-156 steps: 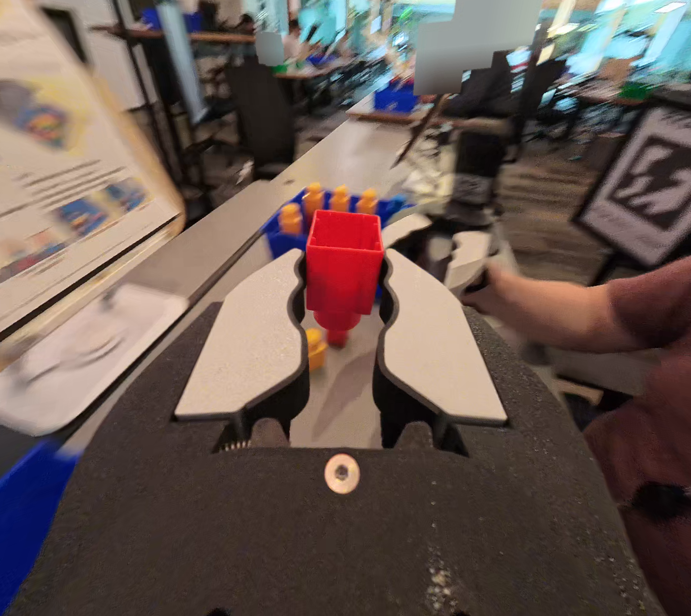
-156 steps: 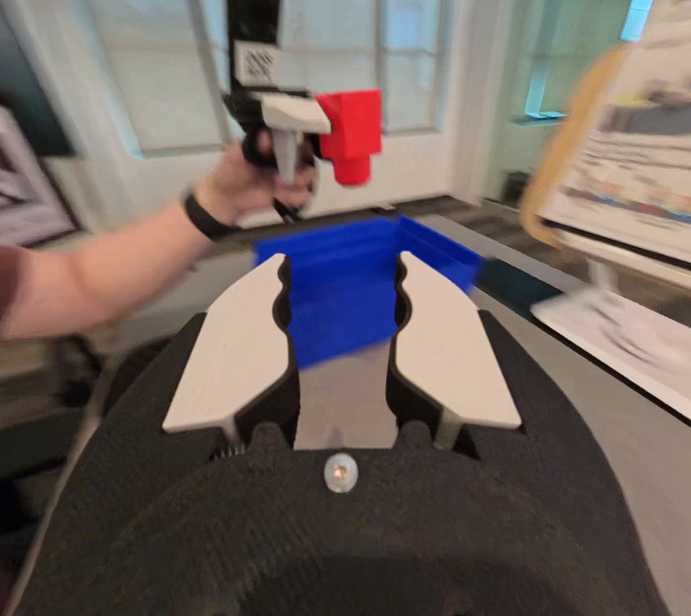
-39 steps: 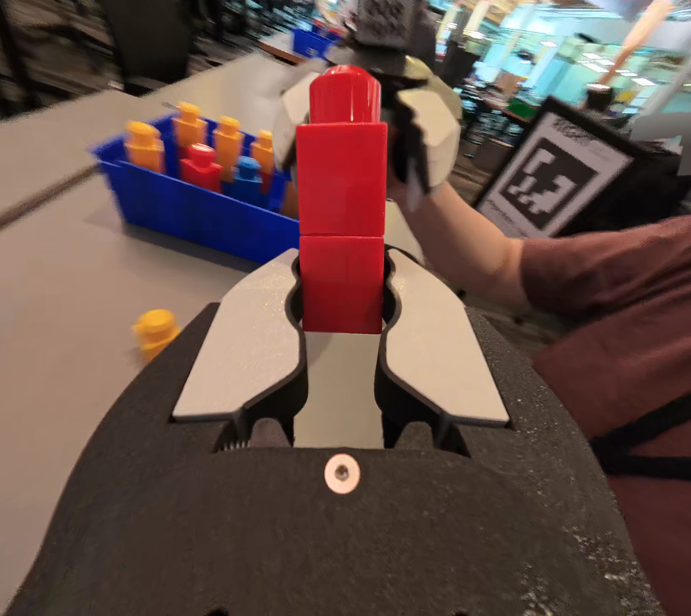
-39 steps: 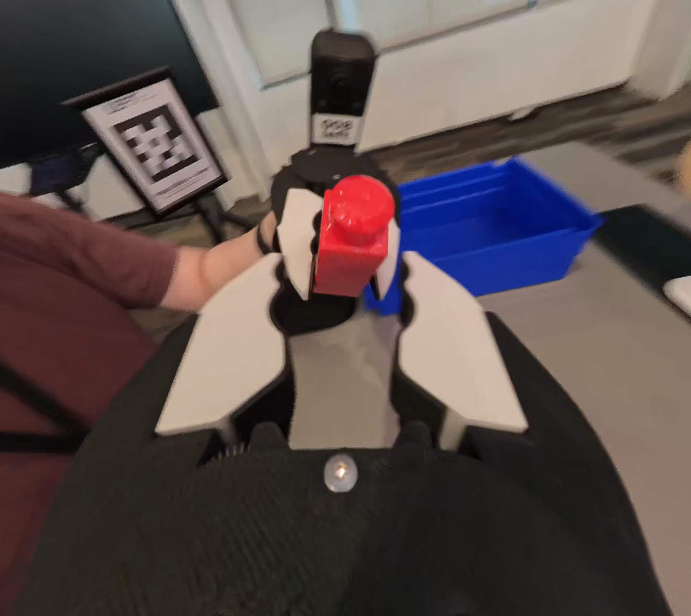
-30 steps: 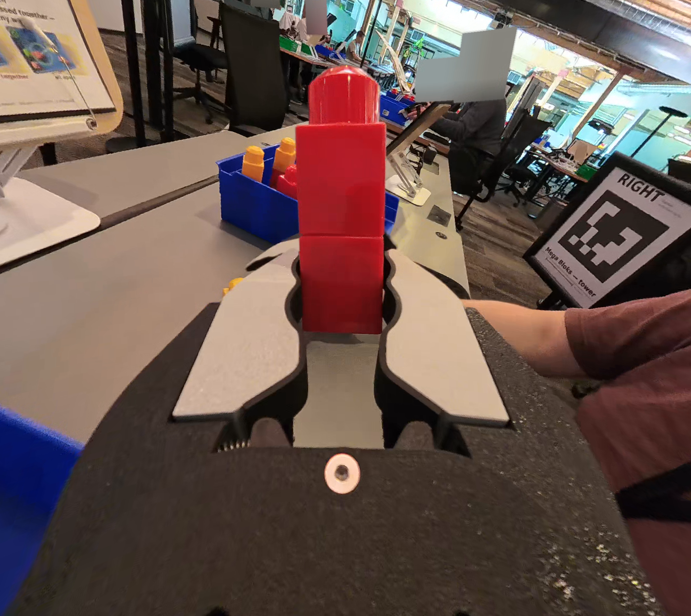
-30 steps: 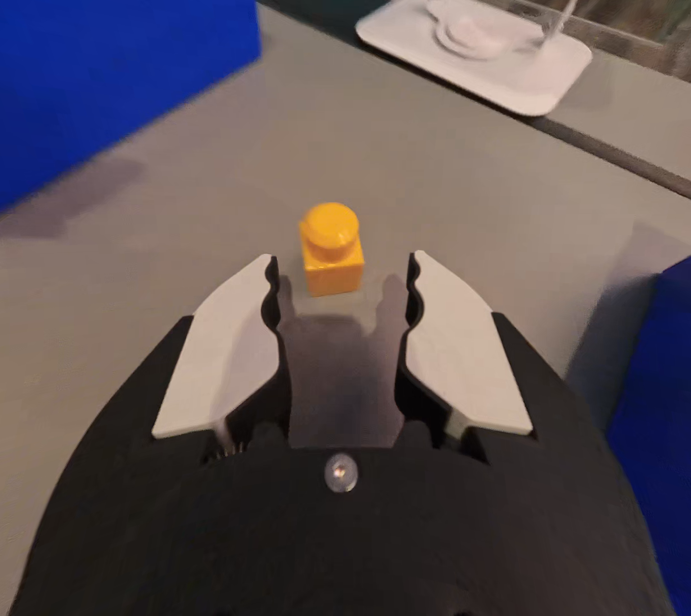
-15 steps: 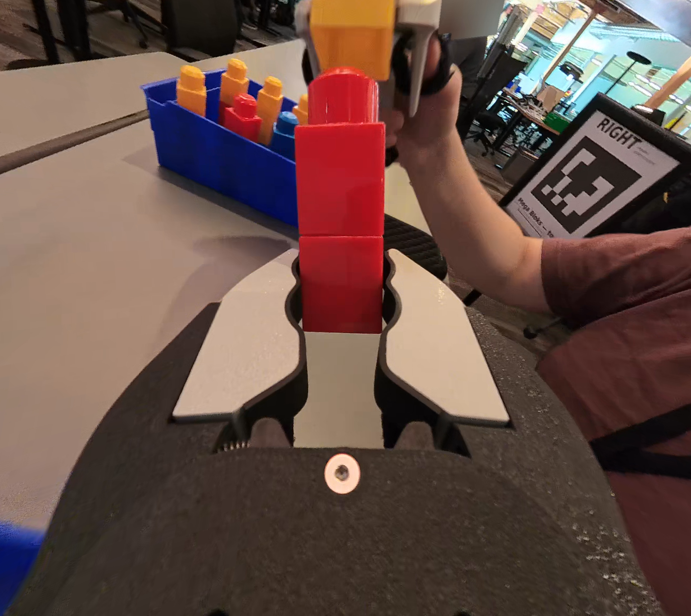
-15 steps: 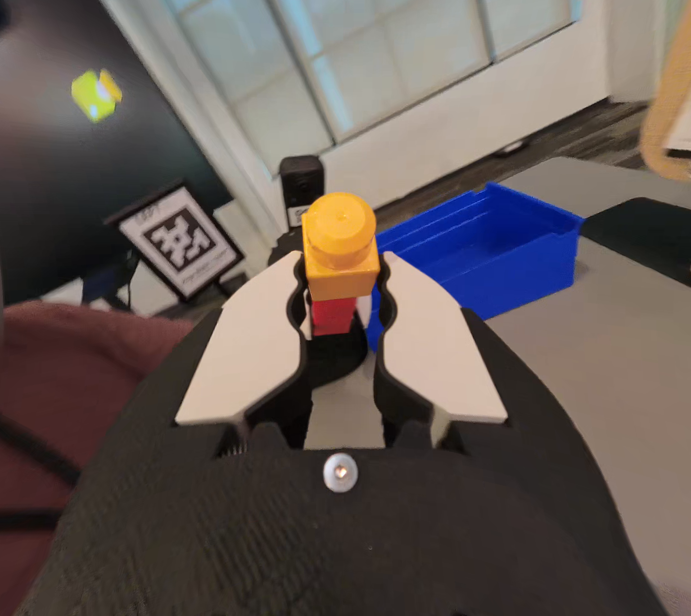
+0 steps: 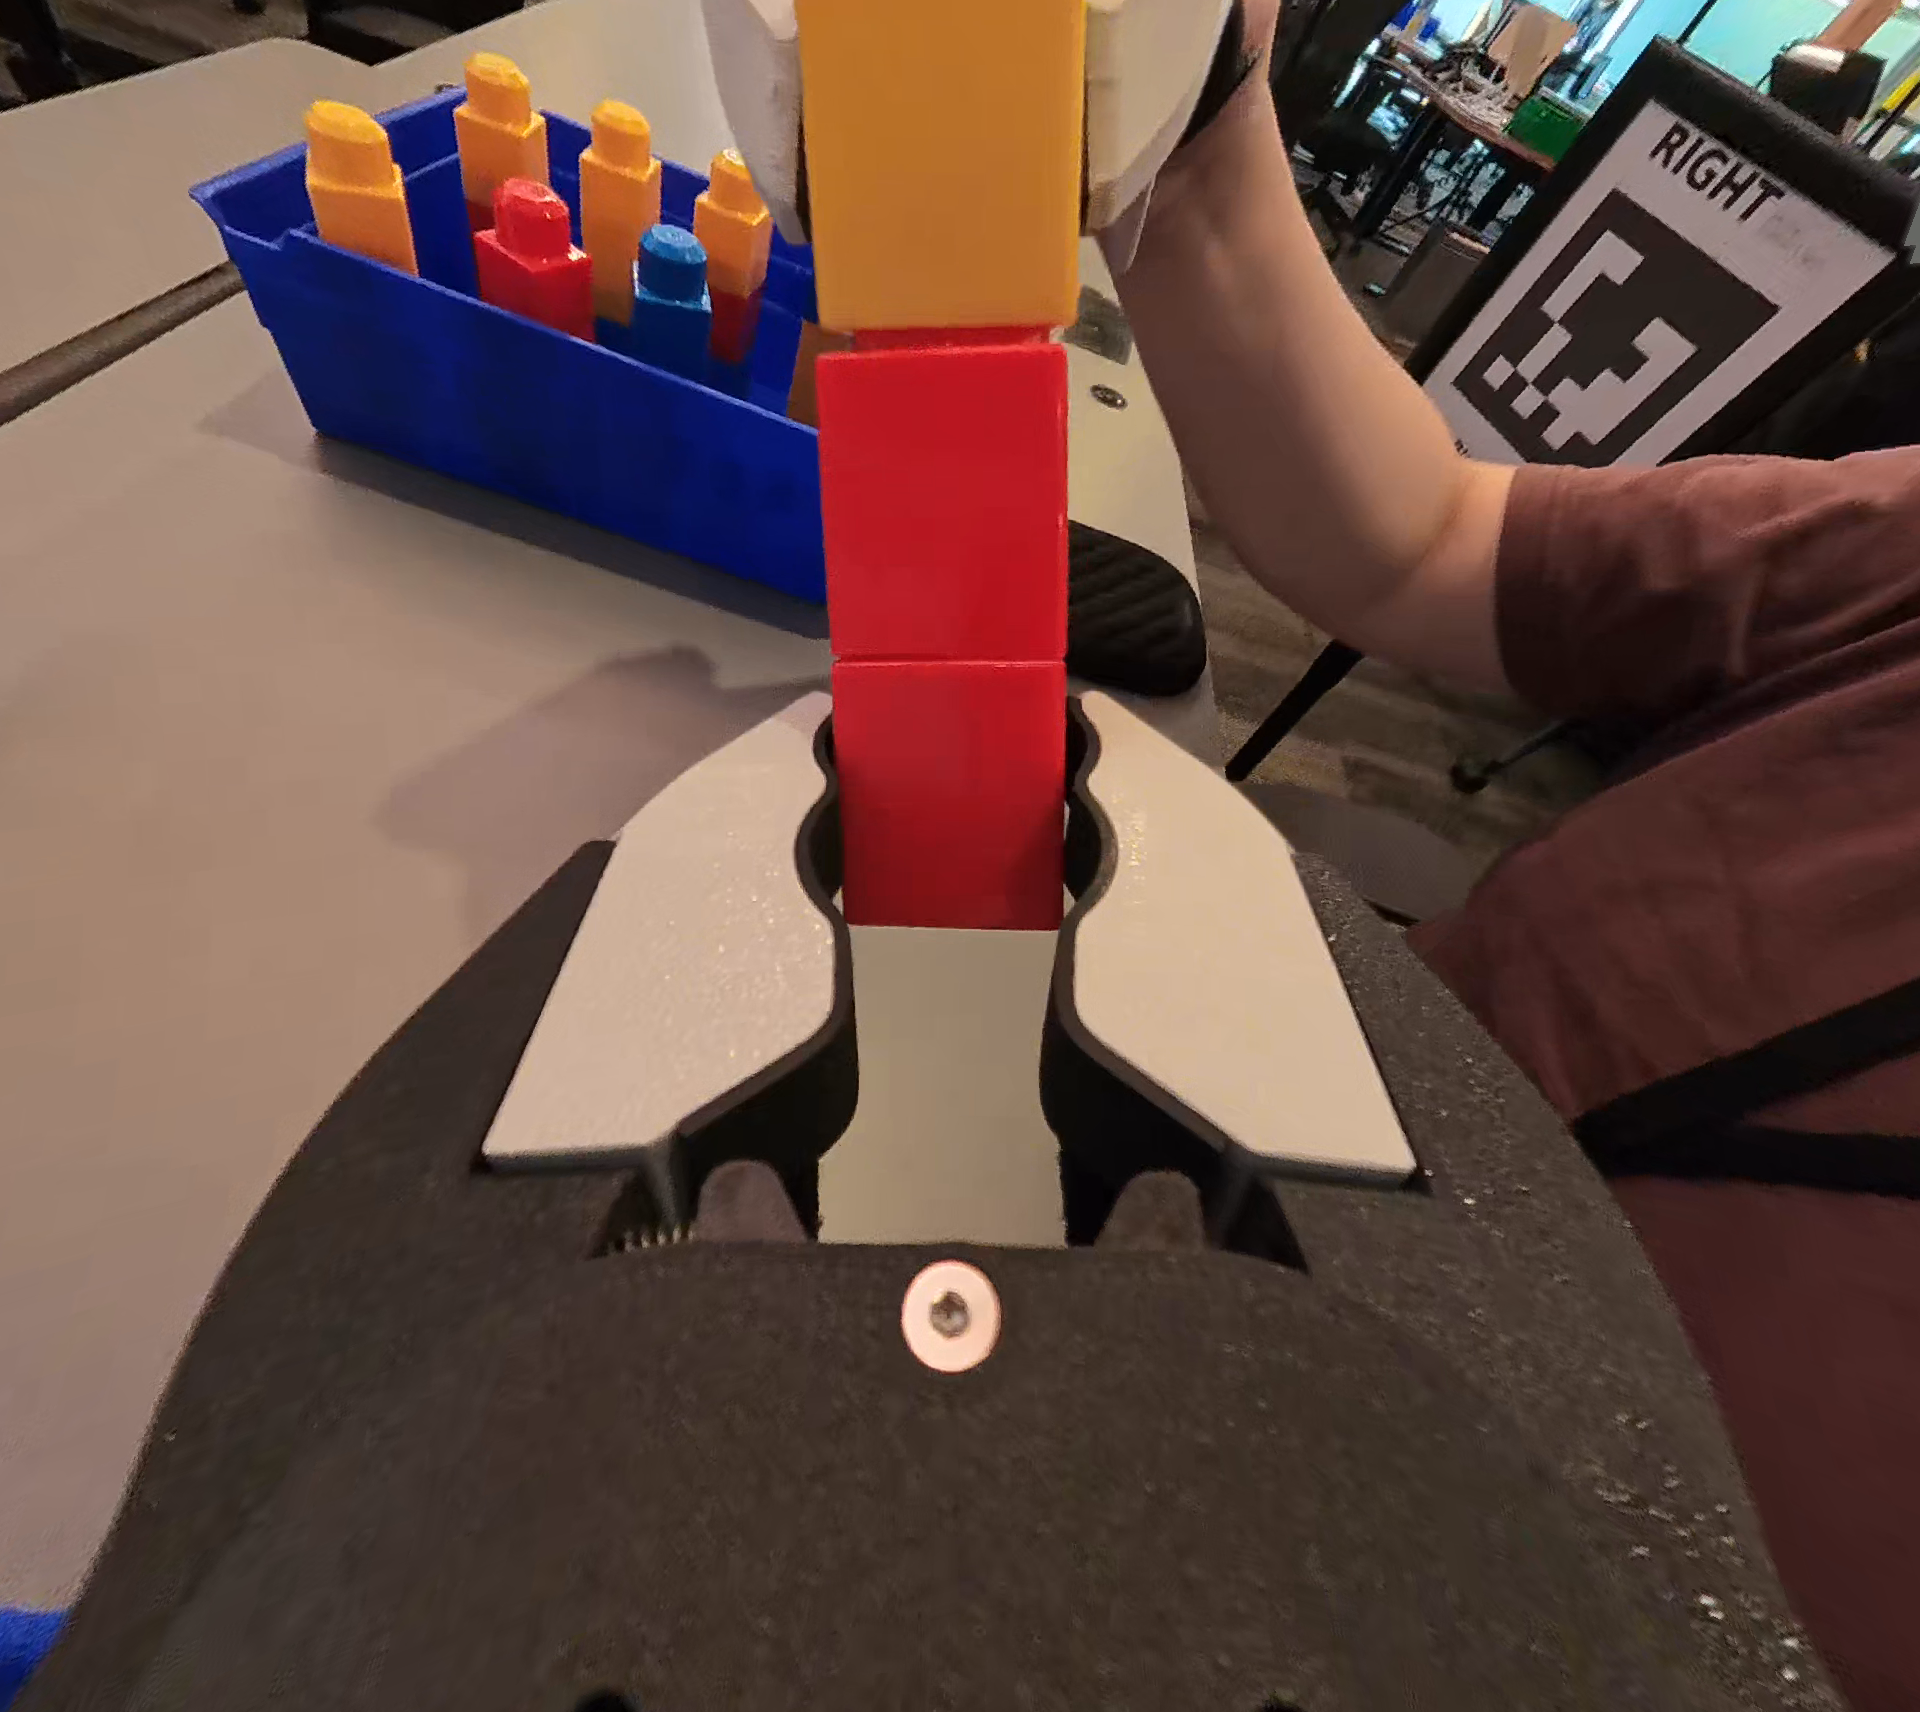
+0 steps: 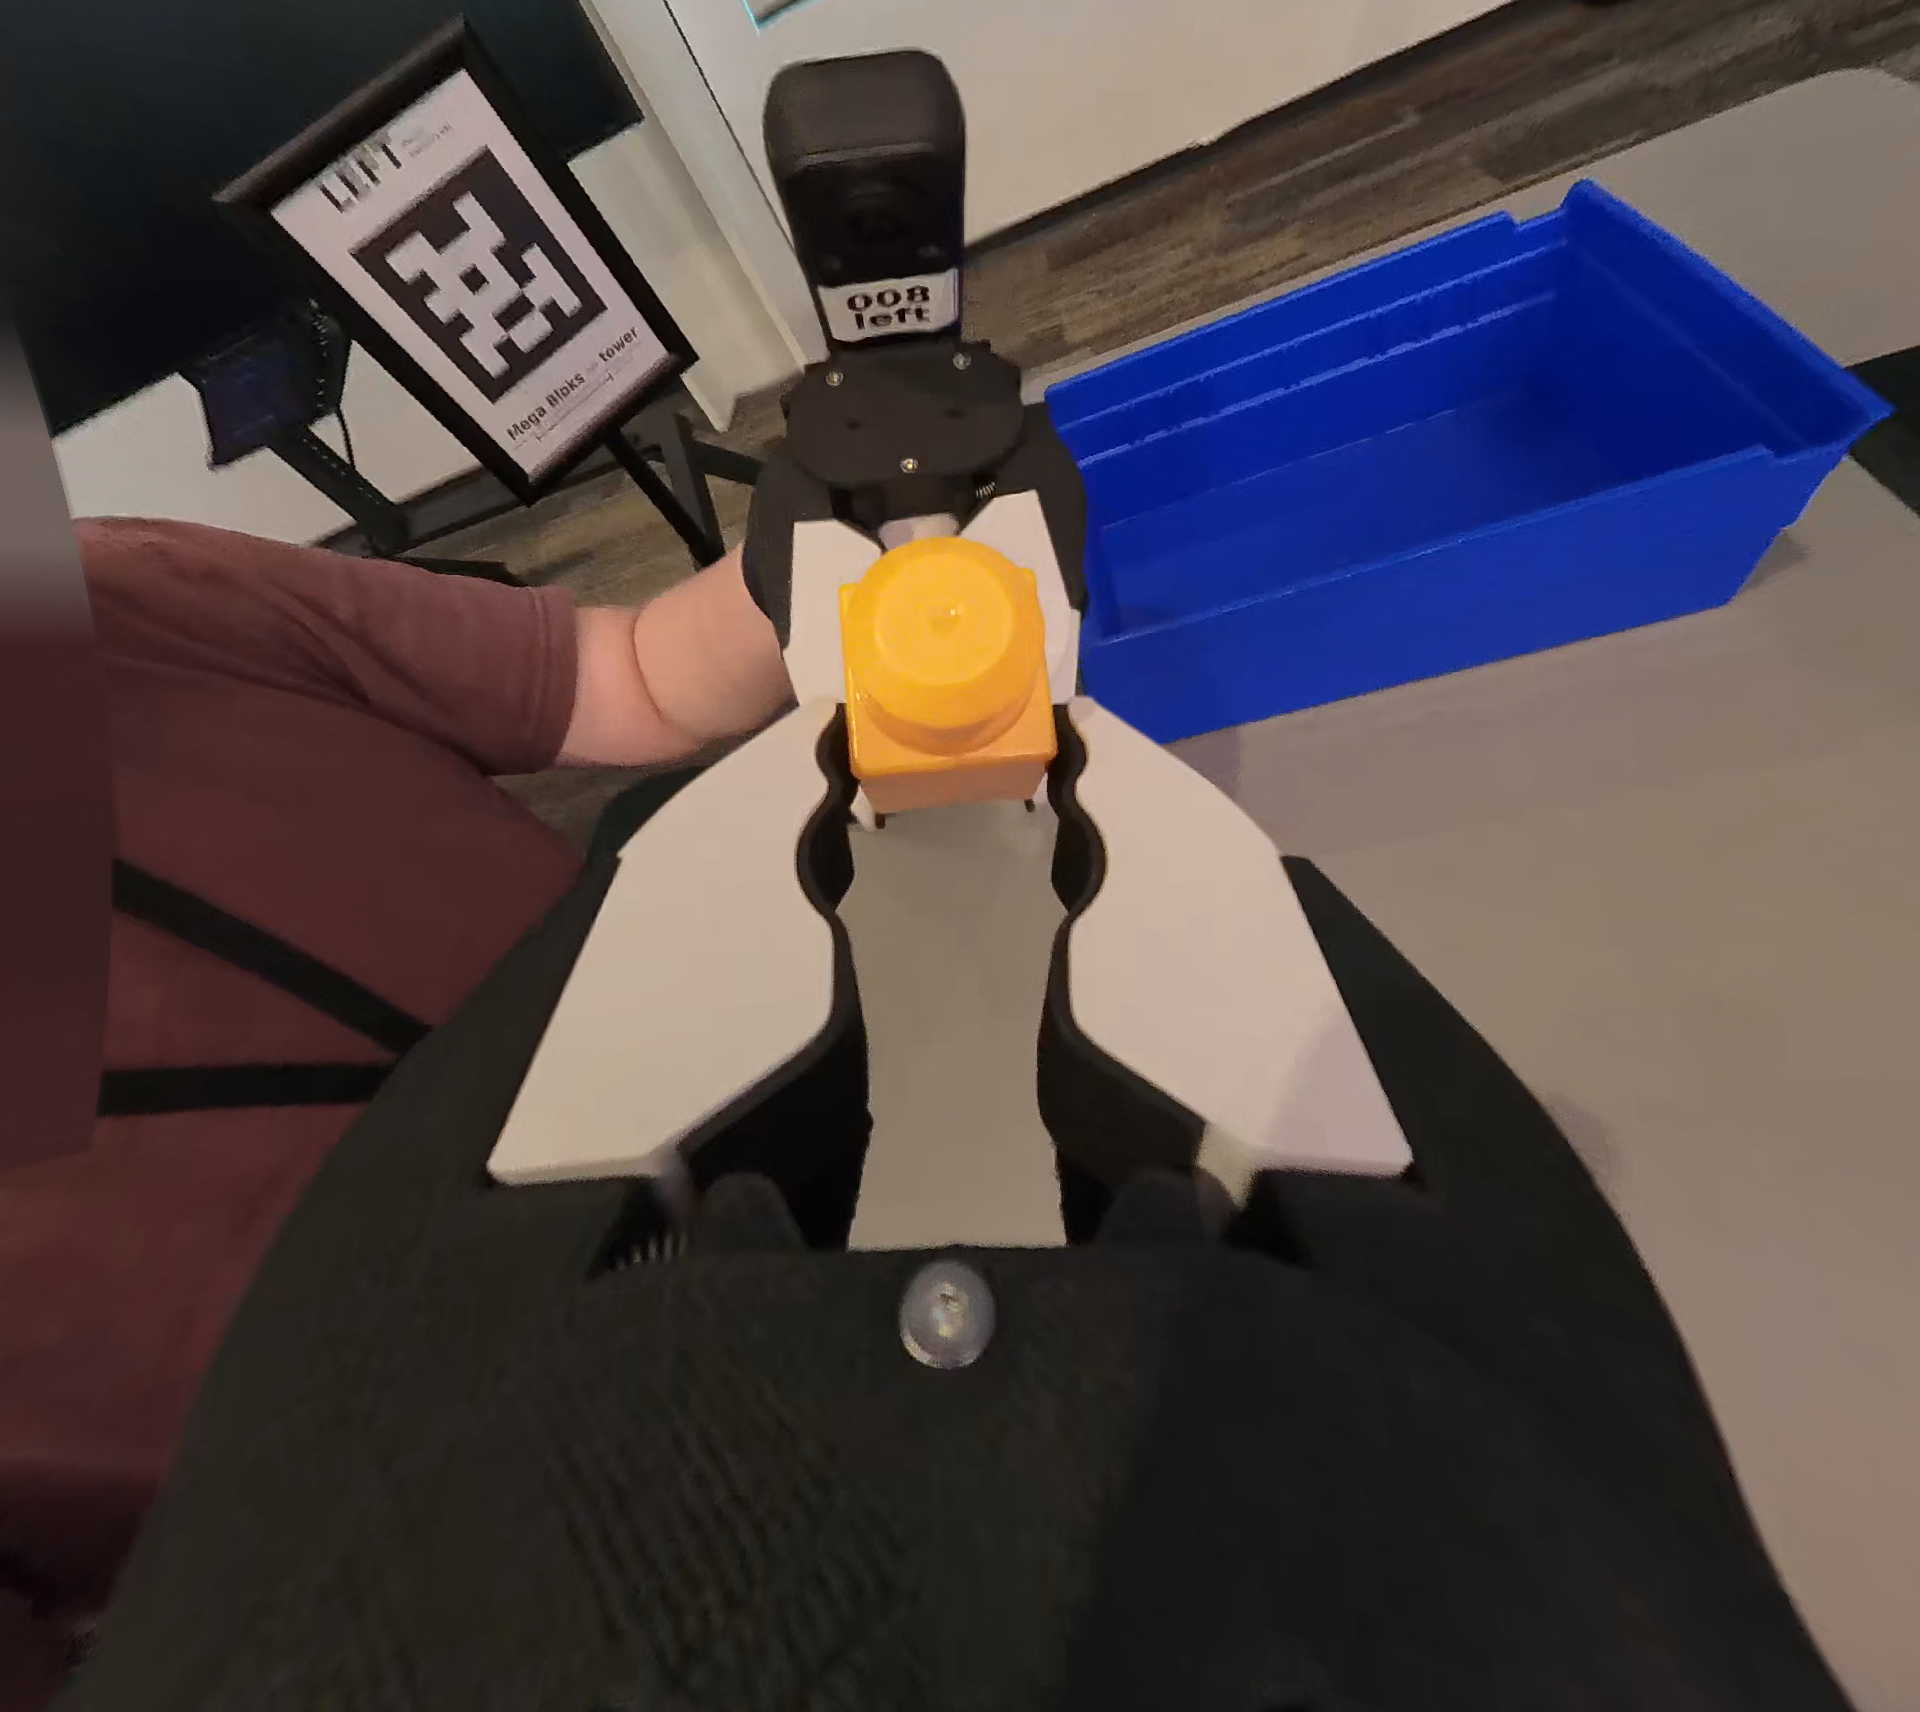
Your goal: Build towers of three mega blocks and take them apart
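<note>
Yellow block meets the red stack

Left gripper (image 9: 948, 789) clamps the bottom red block (image 9: 948, 795); right gripper (image 10: 948, 763) pinches the yellow block (image 9: 943, 114) atop the upper red block (image 9: 943, 499).

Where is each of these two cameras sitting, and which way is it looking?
Left wrist view: sits on the left gripper, looking along its fingers, shut on the lower red plastic block, toward a blue bin of blocks; the person's right forearm shows.
Right wrist view: sits on the right gripper, facing back past its orange plastic block toward an empty blue bin; the left forearm shows.
Both views share the orange block and both grippers.
</note>
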Demonstrator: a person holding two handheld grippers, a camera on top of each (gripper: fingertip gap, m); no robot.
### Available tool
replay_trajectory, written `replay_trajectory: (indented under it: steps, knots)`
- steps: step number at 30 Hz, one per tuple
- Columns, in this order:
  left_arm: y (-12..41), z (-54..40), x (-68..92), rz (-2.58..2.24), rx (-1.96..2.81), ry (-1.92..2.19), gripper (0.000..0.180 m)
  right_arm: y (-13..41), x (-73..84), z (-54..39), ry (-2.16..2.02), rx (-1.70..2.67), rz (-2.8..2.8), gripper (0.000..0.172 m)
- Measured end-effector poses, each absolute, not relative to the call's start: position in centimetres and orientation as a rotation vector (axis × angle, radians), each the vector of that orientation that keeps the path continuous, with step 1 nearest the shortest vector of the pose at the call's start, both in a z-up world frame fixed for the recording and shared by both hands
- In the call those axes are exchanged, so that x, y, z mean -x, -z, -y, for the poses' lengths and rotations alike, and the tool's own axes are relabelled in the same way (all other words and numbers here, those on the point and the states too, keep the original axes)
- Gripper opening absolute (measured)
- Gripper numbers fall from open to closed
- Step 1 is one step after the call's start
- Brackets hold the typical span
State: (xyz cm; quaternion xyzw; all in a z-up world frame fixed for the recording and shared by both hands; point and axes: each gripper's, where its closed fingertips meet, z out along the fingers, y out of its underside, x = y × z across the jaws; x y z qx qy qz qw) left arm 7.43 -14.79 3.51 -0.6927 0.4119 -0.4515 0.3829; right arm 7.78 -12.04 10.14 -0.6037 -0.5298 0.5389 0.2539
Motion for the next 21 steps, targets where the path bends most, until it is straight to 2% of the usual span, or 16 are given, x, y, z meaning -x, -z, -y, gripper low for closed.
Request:
replay_trajectory:
  steps: [10, 16, 19, 21]
  knots:
    - [-3.7, 14.2, -7.7, -1.007, 1.770, 1.170, 0.038, -9.5, -7.9, 11.6, -1.567, 1.614, 1.261, 0.036]
    - [-2.9, 14.3, -7.6, -1.054, 1.796, 1.162, 0.038, -7.3, -8.9, 12.3, -1.403, 1.693, 1.456, 0.036]
    - [-4.8, 13.8, -6.7, -0.981, 1.730, 1.217, 0.038, -5.4, -9.2, 12.7, -1.275, 1.722, 1.586, 0.036]
    - [-5.3, 13.3, -6.1, -0.996, 1.733, 1.165, 0.038, -5.9, -8.5, 12.3, -1.287, 1.667, 1.508, 0.037]
